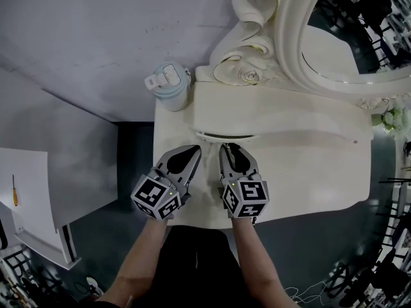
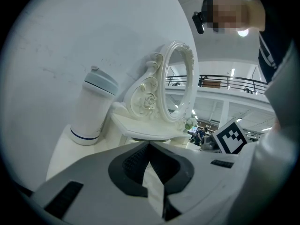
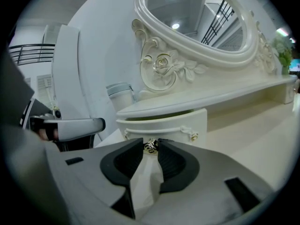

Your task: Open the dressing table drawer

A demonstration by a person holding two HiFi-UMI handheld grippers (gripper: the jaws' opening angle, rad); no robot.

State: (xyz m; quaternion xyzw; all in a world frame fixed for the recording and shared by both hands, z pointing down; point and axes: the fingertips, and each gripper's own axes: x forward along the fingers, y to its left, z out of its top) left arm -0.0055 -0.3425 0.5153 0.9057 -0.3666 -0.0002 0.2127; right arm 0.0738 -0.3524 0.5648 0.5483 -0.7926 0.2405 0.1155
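The cream dressing table [image 1: 302, 172] carries a small curved drawer [image 1: 225, 136] under its raised shelf. In the right gripper view the drawer front [image 3: 164, 124] stands slightly out from under the shelf, with a dark gap above it. Its small metal knob [image 3: 150, 147] sits between the tips of my right gripper [image 3: 150, 144], whose pads close on it from both sides. In the head view the right gripper [image 1: 230, 147] points straight at the drawer. My left gripper [image 1: 194, 149] rests beside it on the tabletop, left of the drawer, with its tips together [image 2: 149, 146] and nothing held.
A pale lidded tumbler [image 1: 169, 88] stands at the table's back left corner, also seen in the left gripper view [image 2: 91, 107]. The ornate oval mirror [image 1: 347, 37] rises behind the shelf. A grey wall [image 1: 96, 37] runs along the left. The person's forearms [image 1: 148, 255] reach in from below.
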